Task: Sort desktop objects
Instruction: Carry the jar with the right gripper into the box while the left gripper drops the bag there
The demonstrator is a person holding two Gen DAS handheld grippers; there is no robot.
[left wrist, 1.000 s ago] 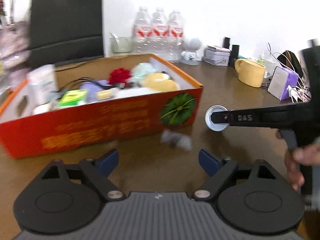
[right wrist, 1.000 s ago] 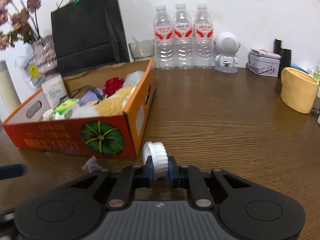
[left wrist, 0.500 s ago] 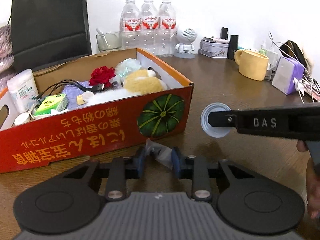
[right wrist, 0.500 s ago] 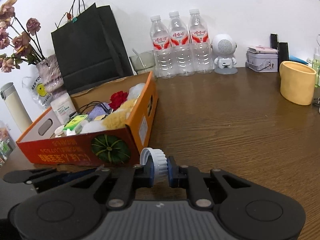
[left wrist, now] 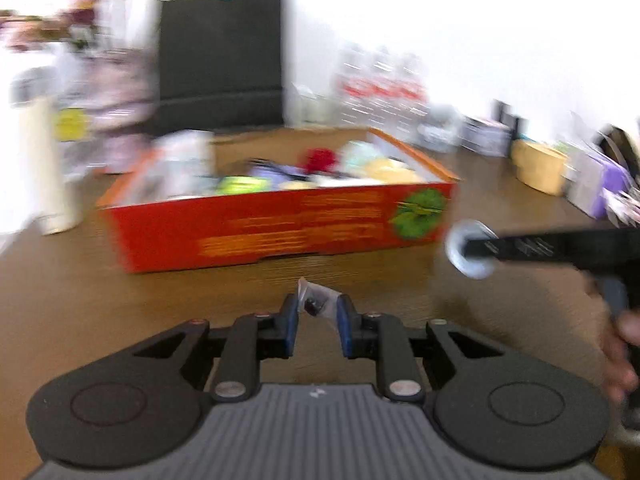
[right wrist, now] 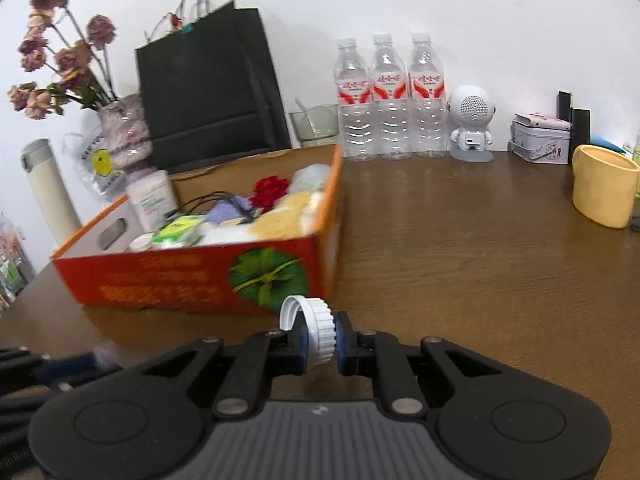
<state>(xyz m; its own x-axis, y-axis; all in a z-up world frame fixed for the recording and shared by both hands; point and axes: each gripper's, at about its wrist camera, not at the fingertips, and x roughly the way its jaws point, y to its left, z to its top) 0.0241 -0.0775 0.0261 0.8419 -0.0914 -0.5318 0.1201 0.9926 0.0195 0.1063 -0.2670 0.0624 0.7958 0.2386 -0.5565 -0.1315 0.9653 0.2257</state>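
Note:
My left gripper (left wrist: 317, 303) hovers over the brown desk in front of the orange-red cardboard box (left wrist: 280, 232). Its jaws are closing, and a small clear plastic packet (left wrist: 319, 307) with dark bits inside is pinched between the blue pads, off the desk. The left wrist view is blurred by motion. My right gripper (right wrist: 320, 330) is shut on a white ribbed bottle cap (right wrist: 318, 320), just short of the box's (right wrist: 180, 280) near right corner. The same cap (left wrist: 454, 242) shows at the right of the left wrist view. The box holds several items, among them a red flower and a green packet.
Three water bottles (right wrist: 390, 96), a white robot-shaped speaker (right wrist: 472, 120) and a tin (right wrist: 540, 140) line the back wall. A yellow mug (right wrist: 604, 190) stands at the right. A black bag (right wrist: 208, 92), a flower vase (right wrist: 120, 128) and a white flask (right wrist: 50, 192) stand behind the box.
My left gripper went from wide open to closed around the packet near the box, then drew back with it. My right gripper shifted a little with the cap still held.

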